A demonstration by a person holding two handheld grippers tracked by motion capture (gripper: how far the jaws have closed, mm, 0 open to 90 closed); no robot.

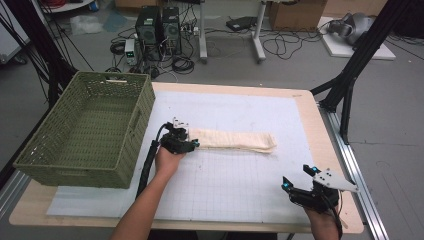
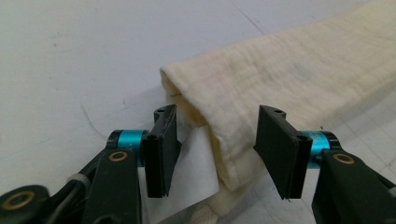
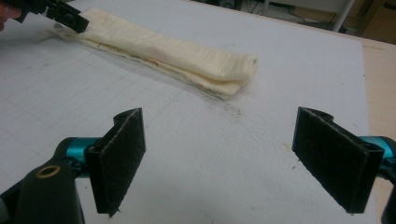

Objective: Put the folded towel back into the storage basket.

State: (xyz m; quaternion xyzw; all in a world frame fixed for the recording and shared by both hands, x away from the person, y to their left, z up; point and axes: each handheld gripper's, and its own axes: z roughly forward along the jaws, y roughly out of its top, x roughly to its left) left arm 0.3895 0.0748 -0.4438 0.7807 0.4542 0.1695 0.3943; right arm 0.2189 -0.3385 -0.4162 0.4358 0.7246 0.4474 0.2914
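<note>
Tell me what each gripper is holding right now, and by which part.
Nothing is gripped yet. The left gripper has its jaws around the near end of the folded cloth, but the pads are not pressing it. The right gripper is open over the mat.

Probably a robotics lab: computer towers [image 1: 159, 30] and tangled cables [image 1: 182, 64] on the floor; black frame struts [image 1: 357, 60] beside the table [image 1: 305, 107].
</note>
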